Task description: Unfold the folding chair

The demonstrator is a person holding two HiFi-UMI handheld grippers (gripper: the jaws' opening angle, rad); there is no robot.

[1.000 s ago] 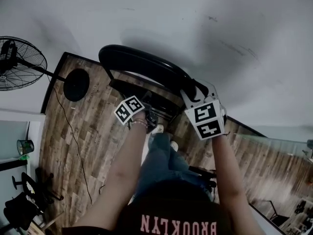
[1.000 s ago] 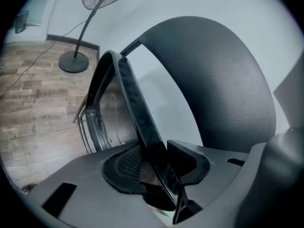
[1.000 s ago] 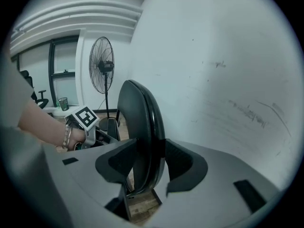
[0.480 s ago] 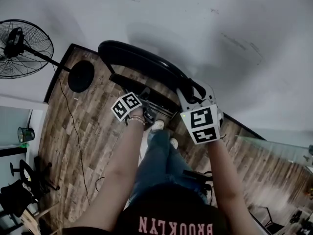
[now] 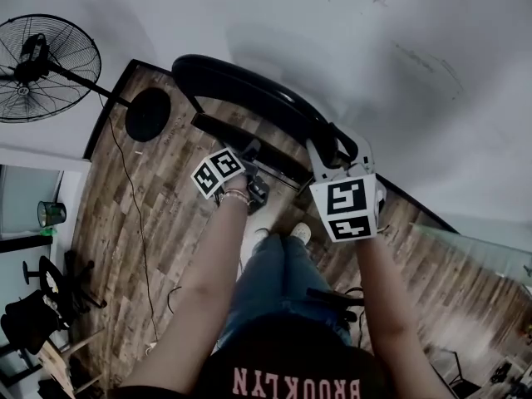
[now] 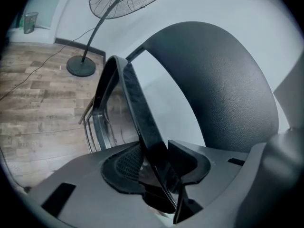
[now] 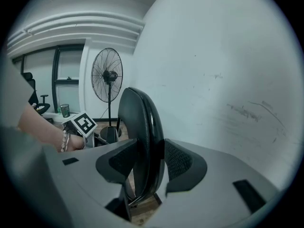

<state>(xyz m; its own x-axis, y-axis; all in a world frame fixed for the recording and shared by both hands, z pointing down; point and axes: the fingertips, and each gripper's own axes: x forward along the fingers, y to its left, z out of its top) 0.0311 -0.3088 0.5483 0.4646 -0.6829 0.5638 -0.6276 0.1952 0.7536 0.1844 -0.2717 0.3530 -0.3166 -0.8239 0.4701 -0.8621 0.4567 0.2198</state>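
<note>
**Both grippers clamped on the folding chair by the wall**

The folding chair (image 5: 249, 100) stands on the wood-plank floor (image 5: 158, 223), close against a white wall (image 5: 349, 40), with the person's legs just in front of it. Its padded black backrest (image 7: 141, 122) rises as a curved slab. A thinner black seat panel (image 6: 135, 103) sits lower, angled away from the backrest, so a wedge of wall shows between the 2 parts in the left gripper view. Part of the chair's metal frame (image 6: 95, 127) shows beyond the panel.

The left gripper (image 6: 159, 158) has its fingers closed on the edge of the seat panel, which runs straight between the 2 pads. The right gripper (image 7: 147, 161) has its fingers closed on the rim of the backrest, 1 pad on each face. In the head view the left gripper (image 5: 252, 163) is lower and nearer the person, and the right gripper (image 5: 331, 150) is at the backrest's right end.

A pedestal fan (image 5: 43, 66) stands to the left, well apart from the chair, its round base (image 5: 148, 115) on the floor near the wall and a cable (image 5: 133, 214) trailing across the planks.
</note>
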